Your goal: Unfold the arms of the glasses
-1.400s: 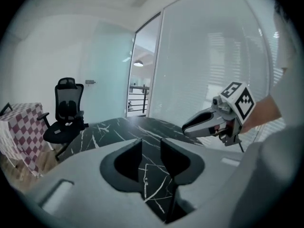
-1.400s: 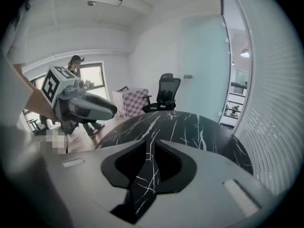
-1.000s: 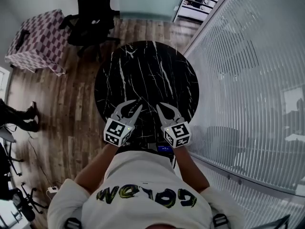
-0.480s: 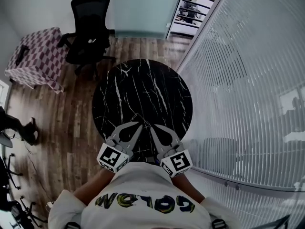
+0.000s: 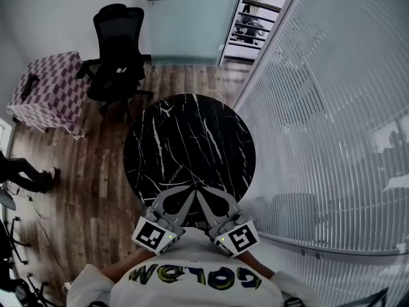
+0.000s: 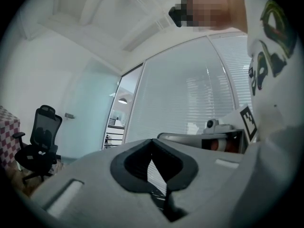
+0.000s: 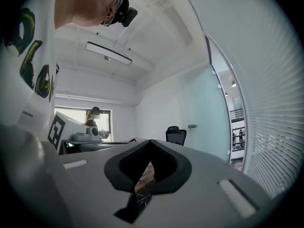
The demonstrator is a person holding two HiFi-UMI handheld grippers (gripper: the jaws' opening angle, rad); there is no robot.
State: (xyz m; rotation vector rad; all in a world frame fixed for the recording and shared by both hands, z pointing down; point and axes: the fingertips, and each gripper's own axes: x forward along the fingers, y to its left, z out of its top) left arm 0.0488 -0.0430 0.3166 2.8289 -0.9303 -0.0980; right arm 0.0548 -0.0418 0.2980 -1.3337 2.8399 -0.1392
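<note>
No glasses show in any view. In the head view my left gripper [image 5: 192,190] and right gripper [image 5: 200,193] hang close to my chest over the near edge of the round black marble table [image 5: 185,133], their tips almost touching each other. Both are shut with nothing between the jaws. The left gripper view looks level along its shut jaws [image 6: 152,140] toward a glass wall, with the right gripper's marker cube [image 6: 247,120] beside it. The right gripper view shows its shut jaws [image 7: 151,141] and the left gripper's cube [image 7: 59,127].
A black office chair [image 5: 118,43] stands beyond the table, and a checkered box [image 5: 48,85] sits at the left on the wood floor. A slatted glass wall [image 5: 332,107] runs along the right. Another person [image 7: 95,118] stands far off by a window.
Both grippers have risen and drawn back toward my chest, tips coming together. The left jaws went from apart to shut. More of the room's far end is in view.
</note>
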